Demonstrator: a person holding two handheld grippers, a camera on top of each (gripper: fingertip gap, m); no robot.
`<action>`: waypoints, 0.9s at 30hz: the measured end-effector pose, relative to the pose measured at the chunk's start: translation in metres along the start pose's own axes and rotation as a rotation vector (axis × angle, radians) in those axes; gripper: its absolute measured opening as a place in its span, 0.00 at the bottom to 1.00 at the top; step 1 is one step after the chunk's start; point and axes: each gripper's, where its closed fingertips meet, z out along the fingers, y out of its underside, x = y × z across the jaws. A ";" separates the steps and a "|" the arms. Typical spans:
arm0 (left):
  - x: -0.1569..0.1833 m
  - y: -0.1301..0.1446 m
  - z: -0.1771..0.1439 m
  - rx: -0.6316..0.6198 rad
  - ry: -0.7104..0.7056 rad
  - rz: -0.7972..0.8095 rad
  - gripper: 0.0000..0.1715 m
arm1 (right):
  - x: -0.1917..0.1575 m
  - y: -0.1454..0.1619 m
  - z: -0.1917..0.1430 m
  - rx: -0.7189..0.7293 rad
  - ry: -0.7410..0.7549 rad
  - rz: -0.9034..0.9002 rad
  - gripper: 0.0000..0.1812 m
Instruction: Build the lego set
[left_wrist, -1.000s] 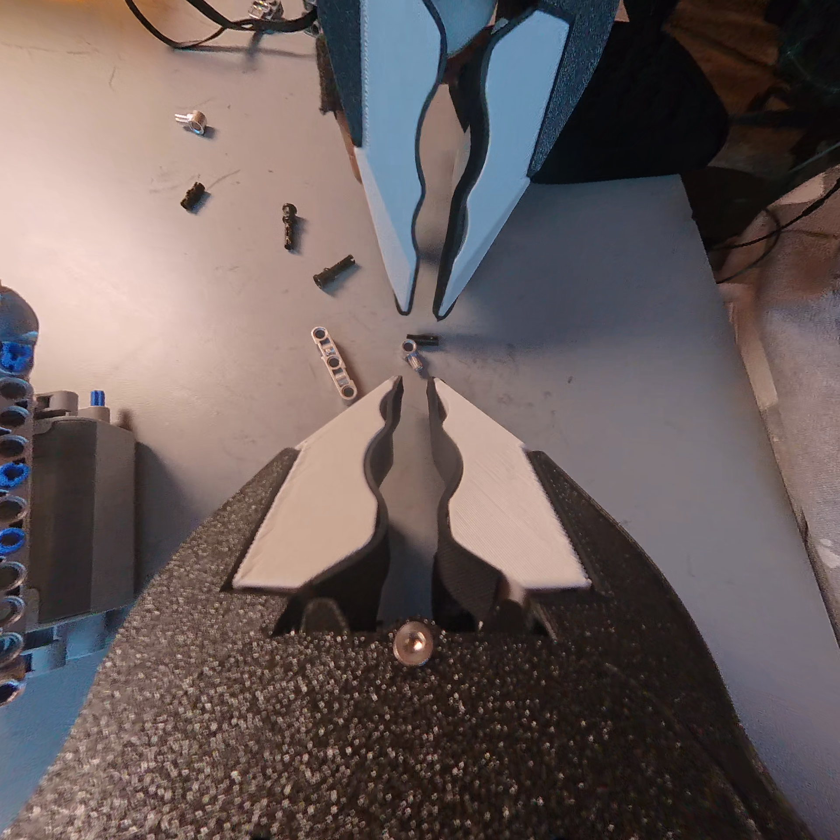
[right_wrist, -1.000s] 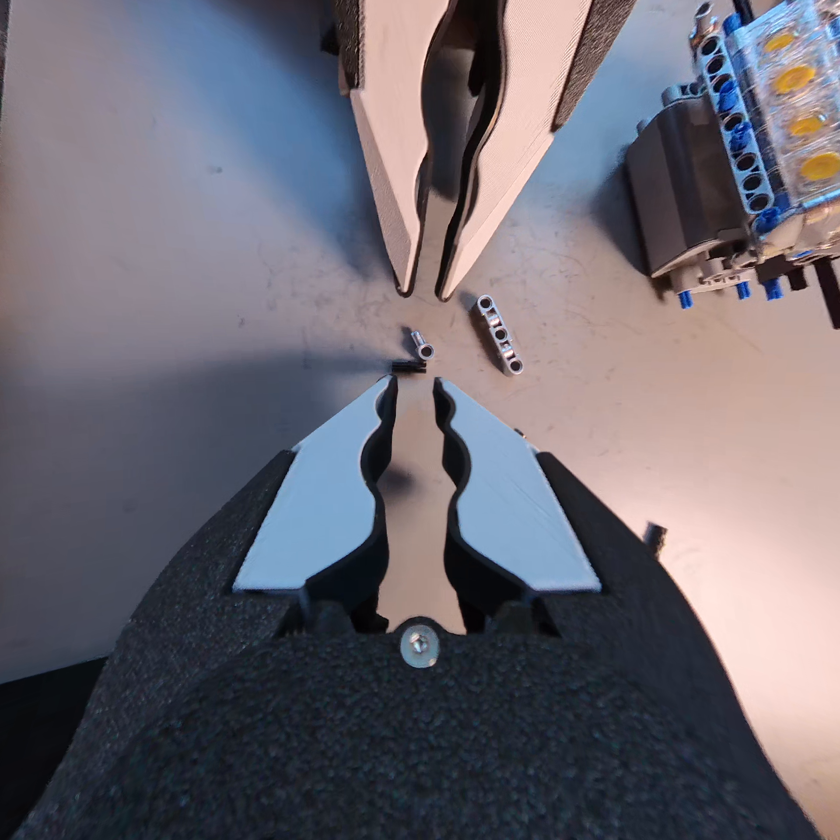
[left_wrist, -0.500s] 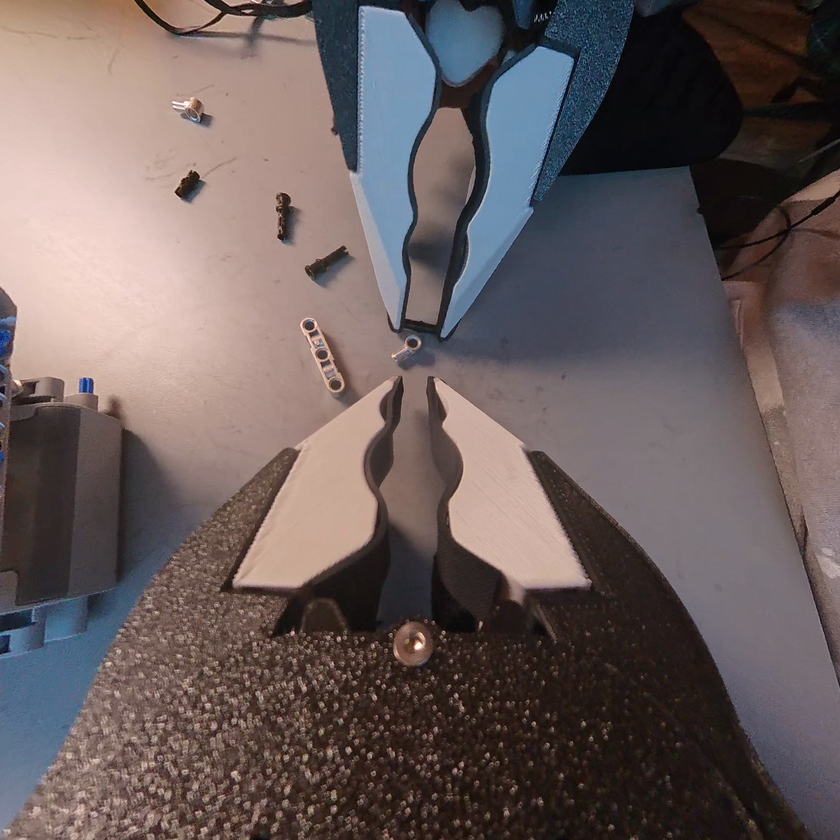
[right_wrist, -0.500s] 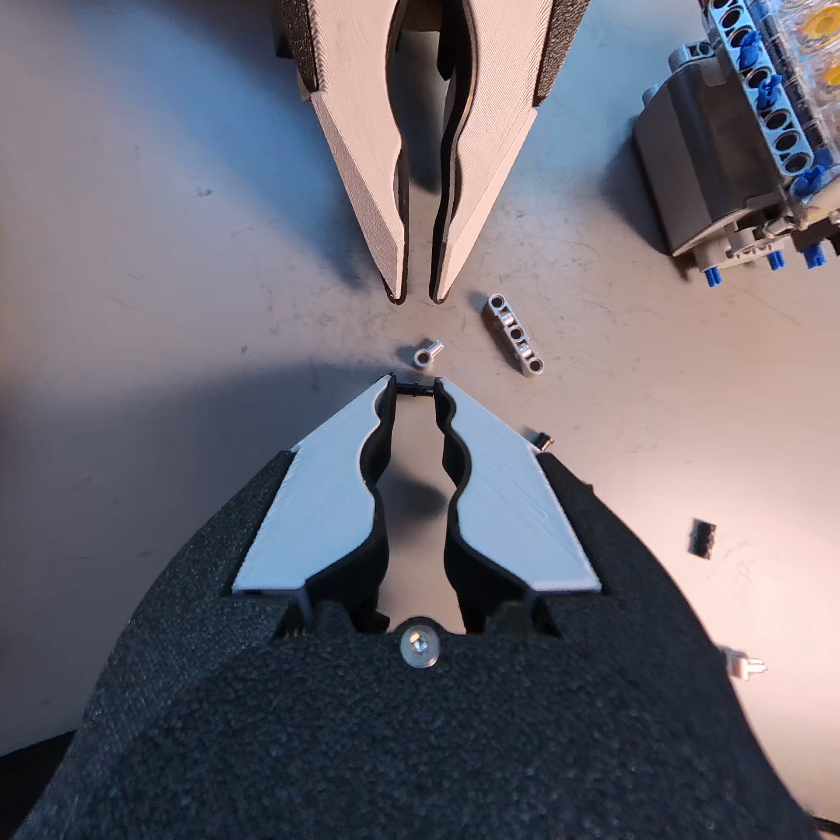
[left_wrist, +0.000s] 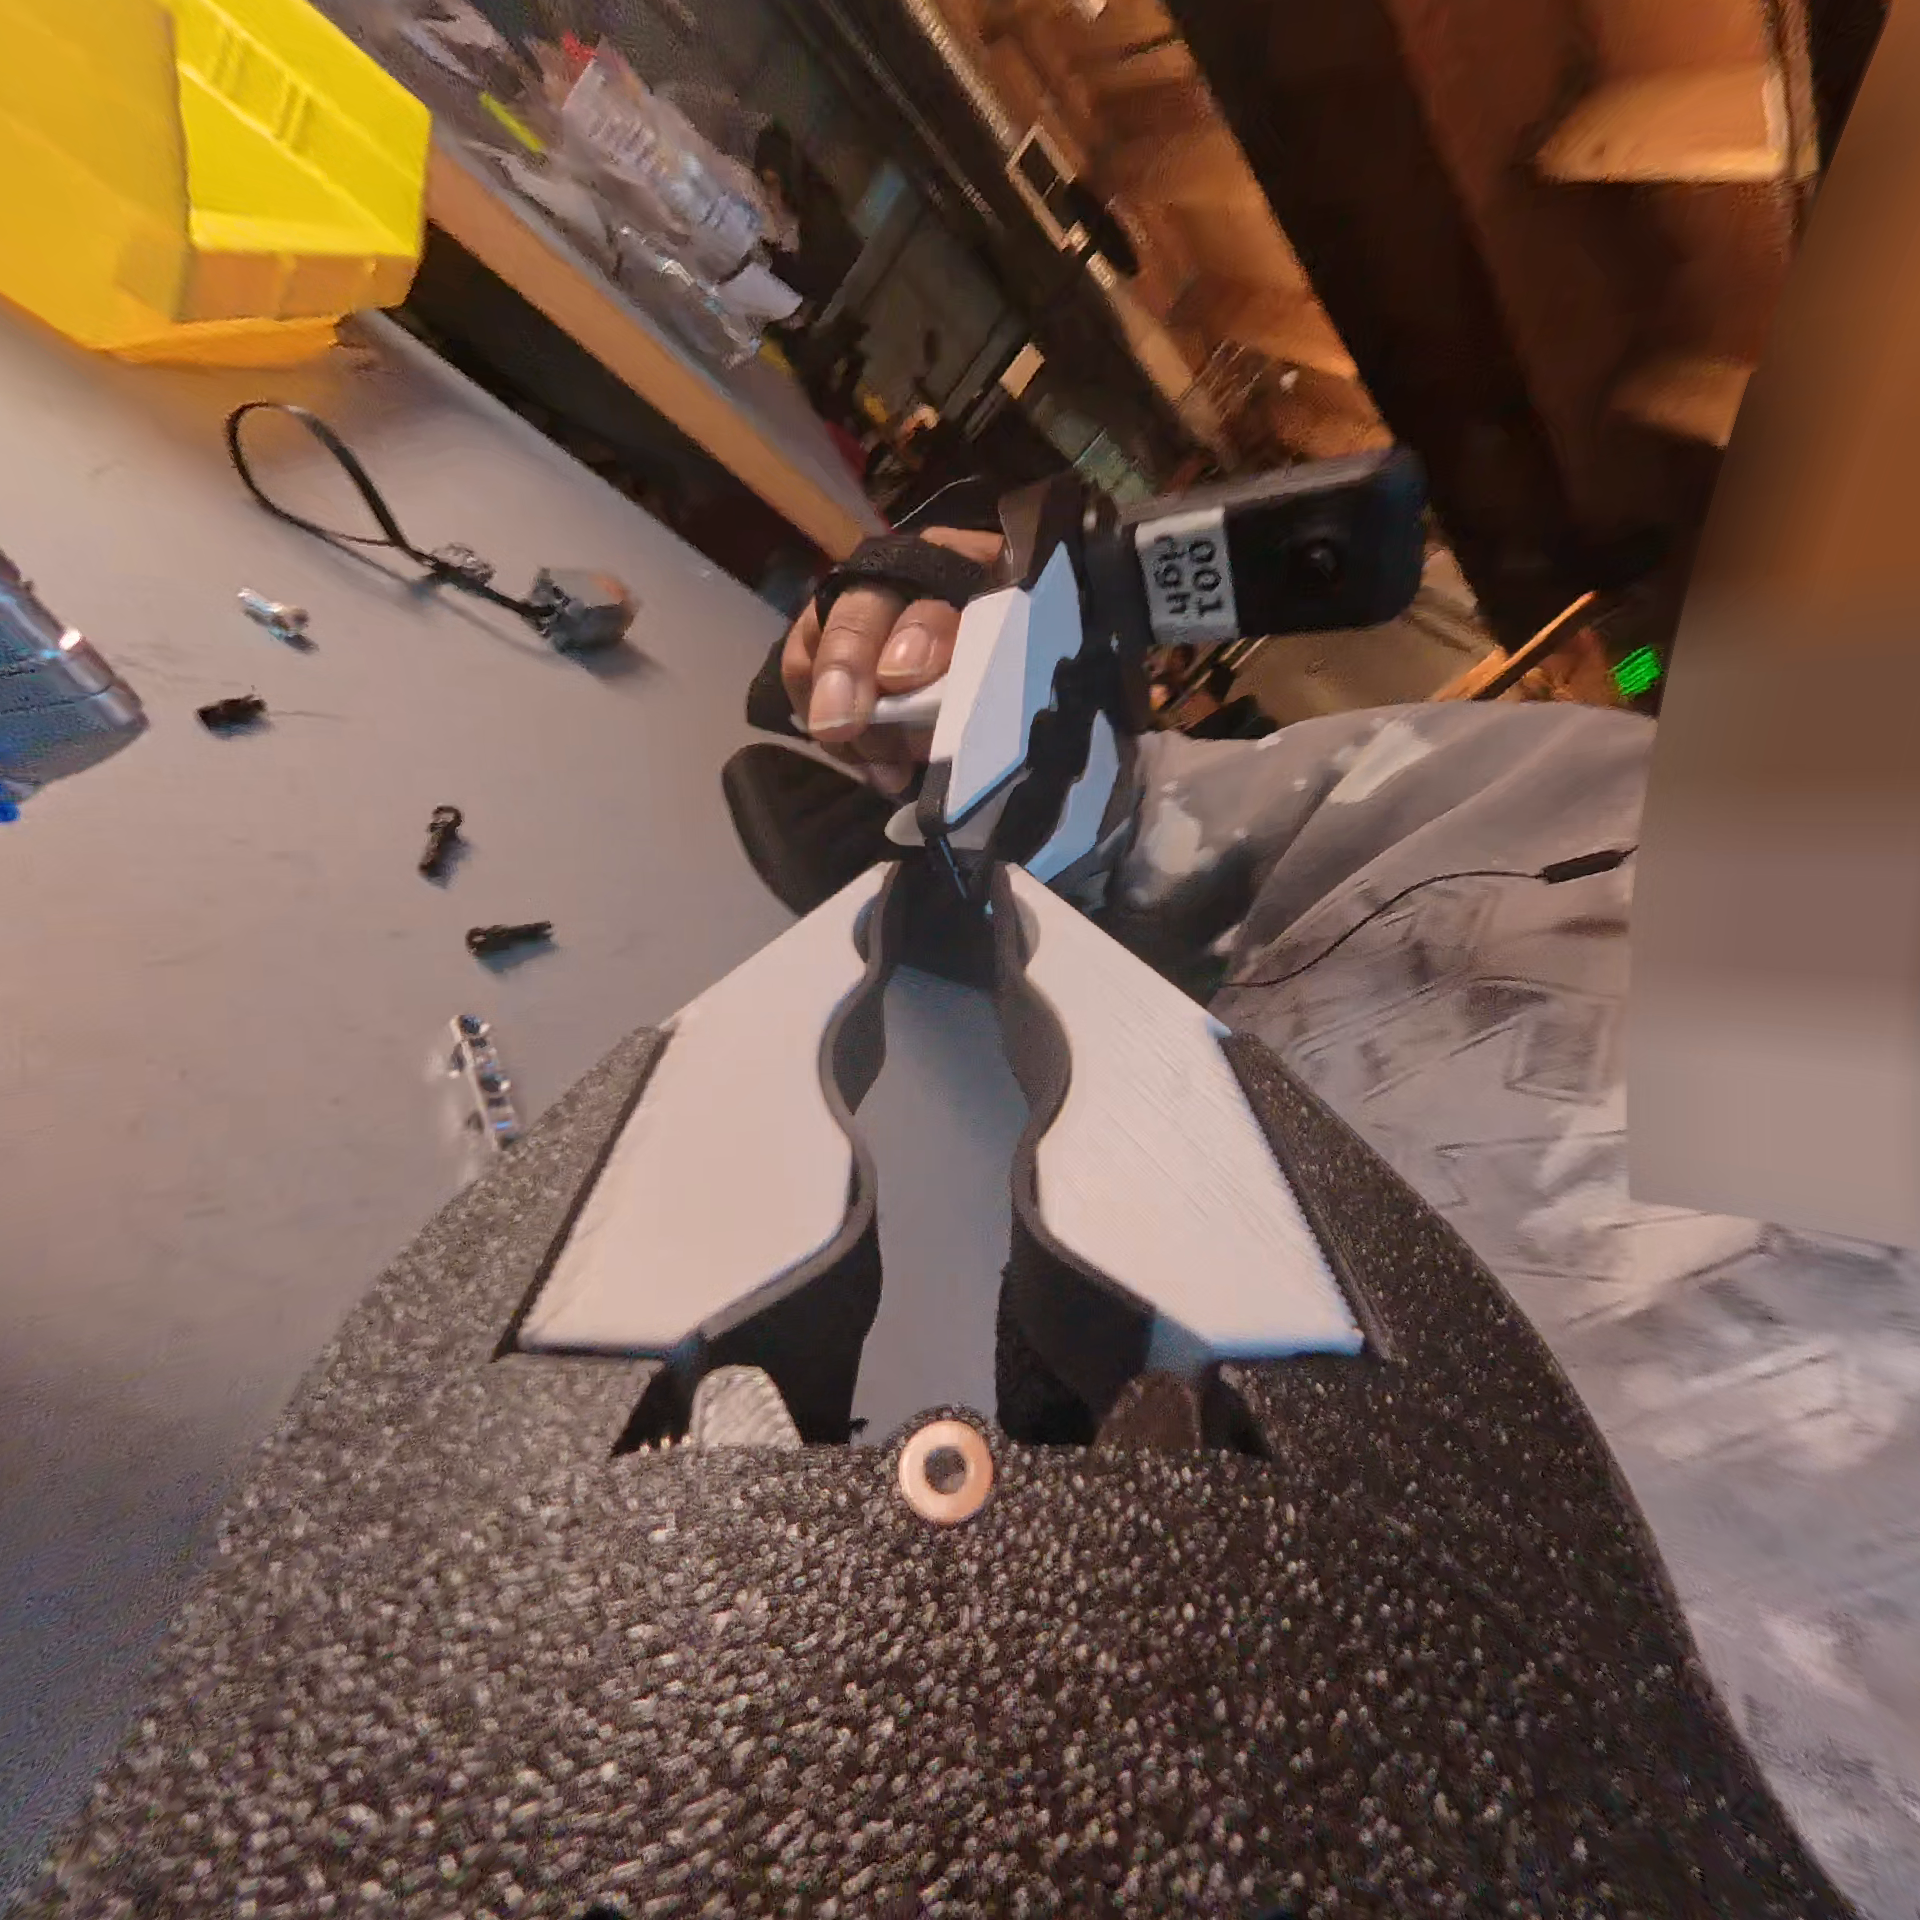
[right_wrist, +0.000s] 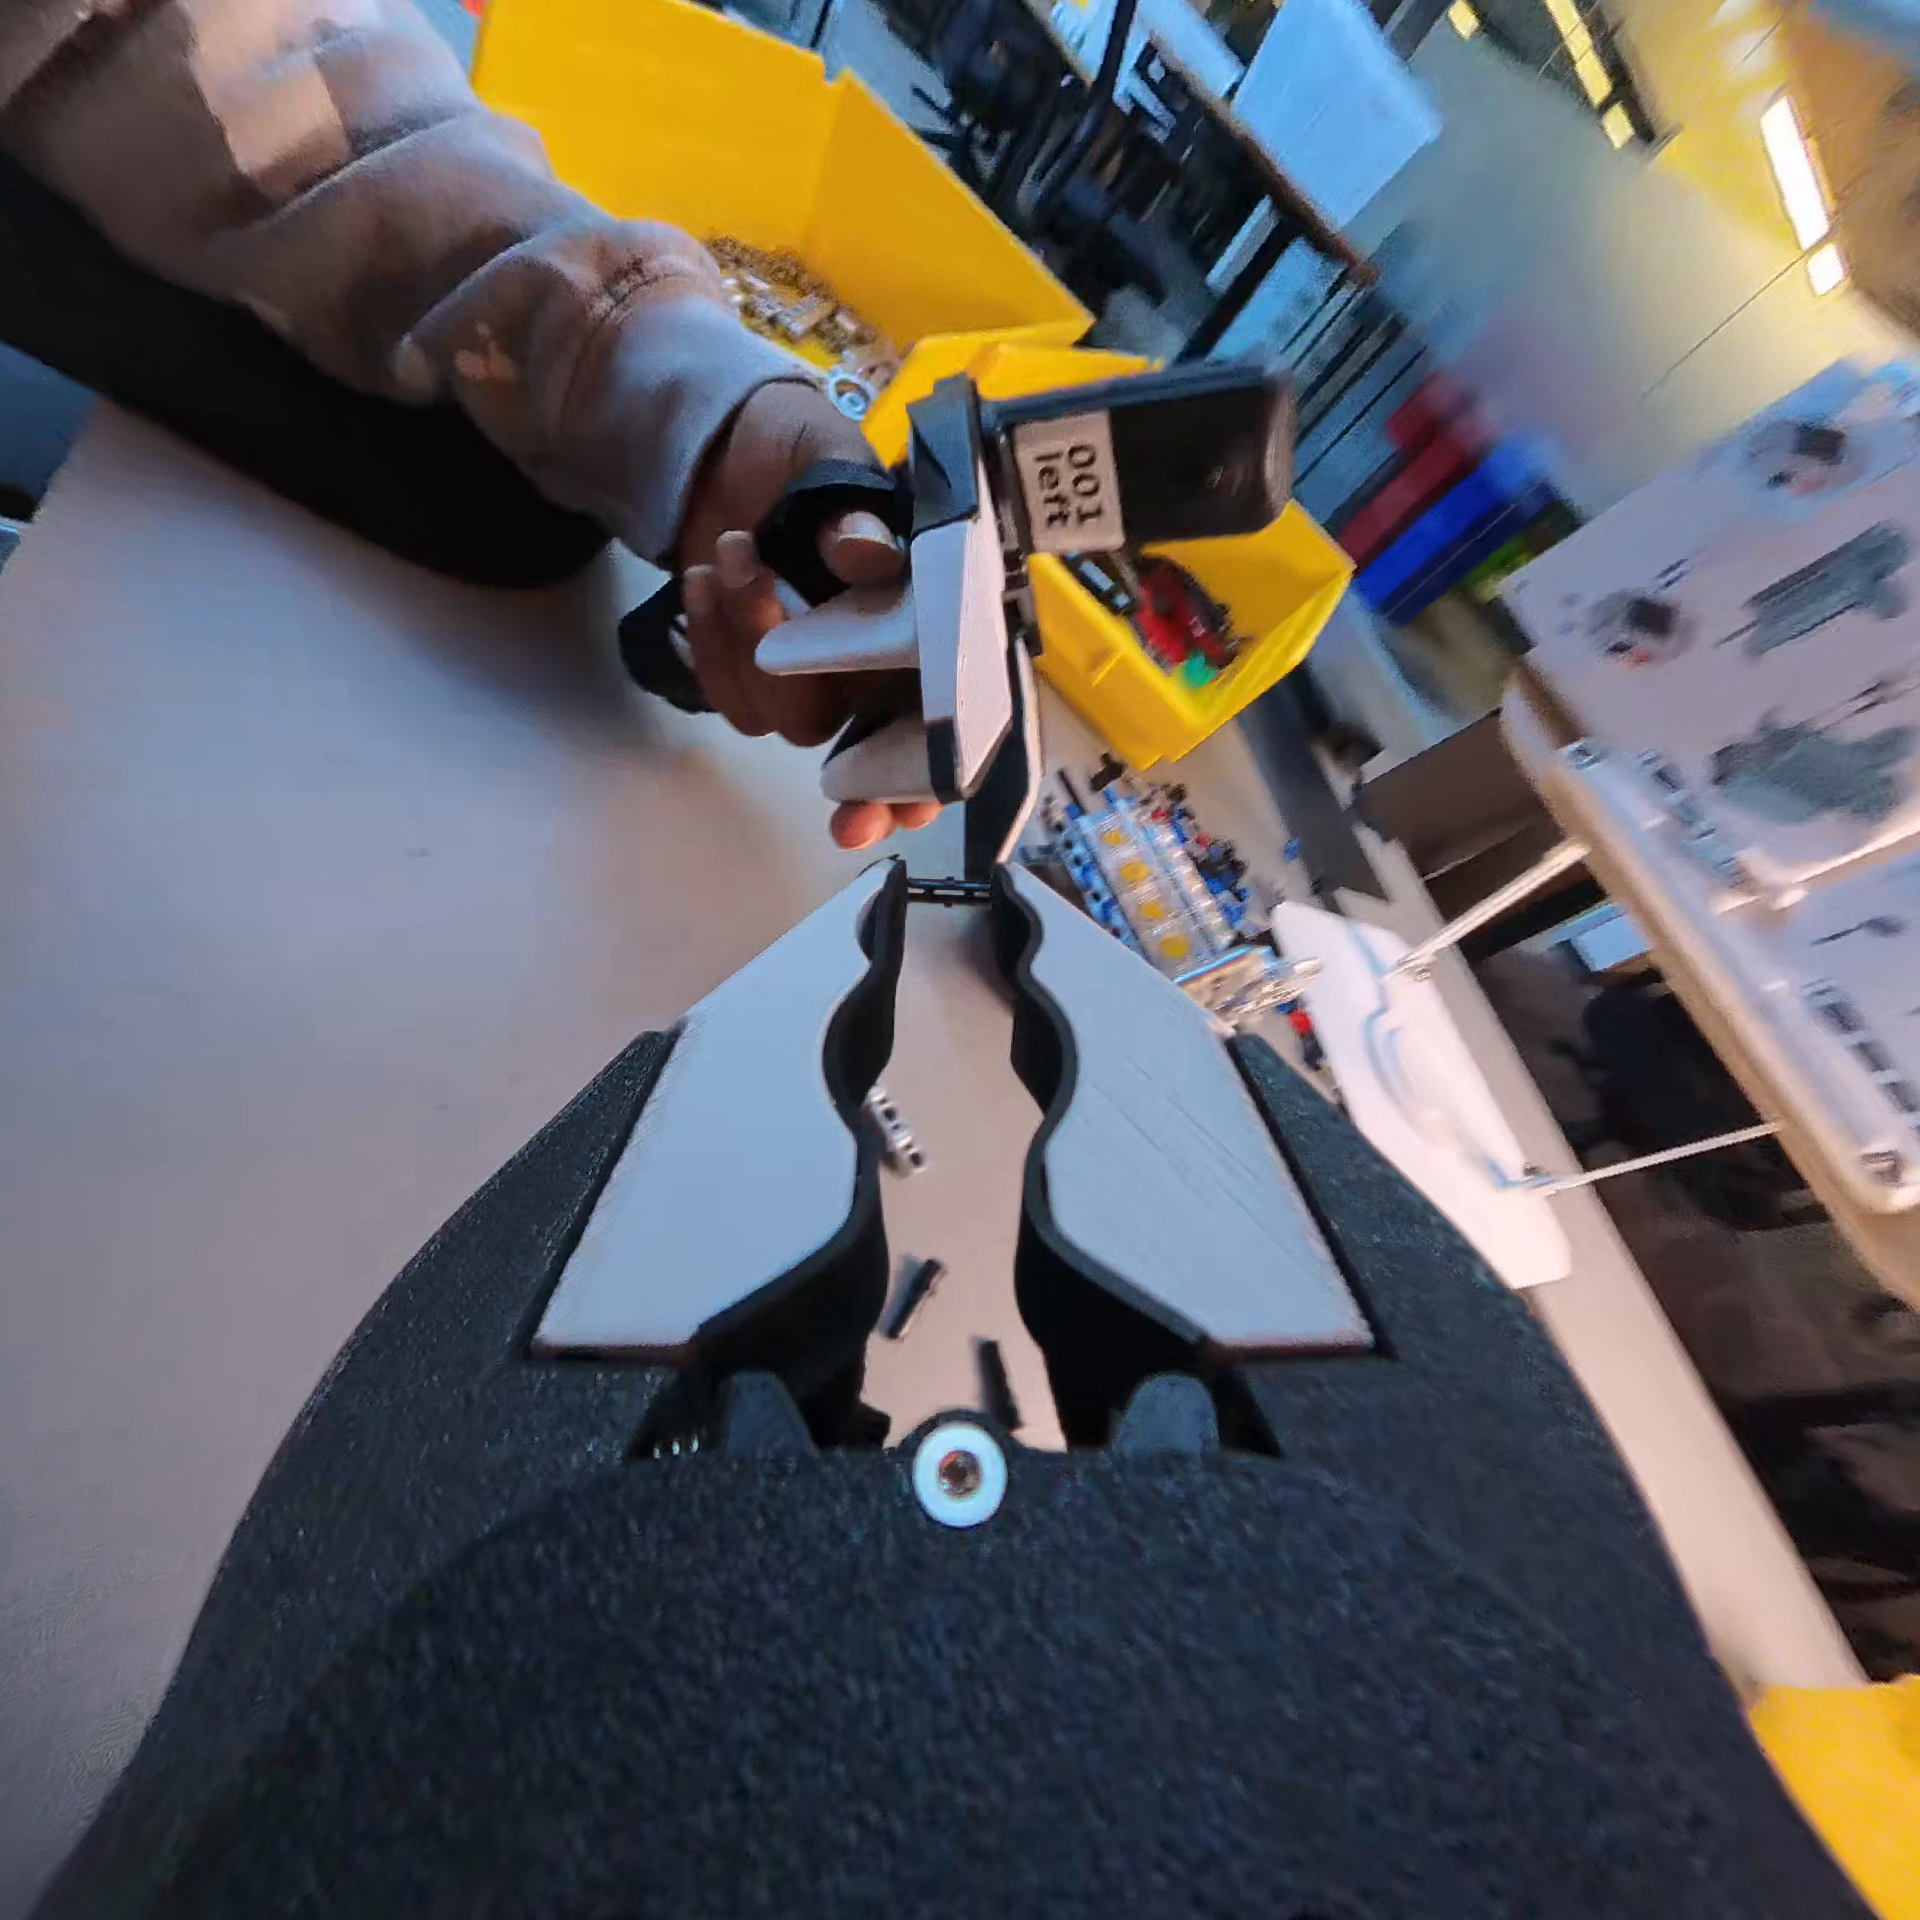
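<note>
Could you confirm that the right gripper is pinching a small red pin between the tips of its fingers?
Not quite. The right gripper is indeed pinching a small pin between the tips of its fingers, but the pin is black, not red. The right wrist view shows it.

Loose black pins (left_wrist: 507, 935) and a grey beam (left_wrist: 483, 1075) litter the table (left_wrist: 208, 1039) leftward.

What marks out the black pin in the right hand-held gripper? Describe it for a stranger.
Start at the table, then the right hand-held gripper above it. The black pin spans crosswise between its fingertips. The other black pins lie loose on the table.
</note>
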 end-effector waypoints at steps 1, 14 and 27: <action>0.005 -0.003 0.000 0.017 0.030 -0.007 0.09 | 0.004 -0.004 -0.001 0.007 0.039 -0.042 0.08; 0.032 -0.010 0.006 0.082 0.159 -0.013 0.06 | 0.014 -0.033 0.006 0.060 0.236 -0.339 0.08; 0.040 -0.001 0.011 0.004 0.148 0.088 0.04 | 0.000 -0.044 0.005 0.052 0.245 -0.528 0.08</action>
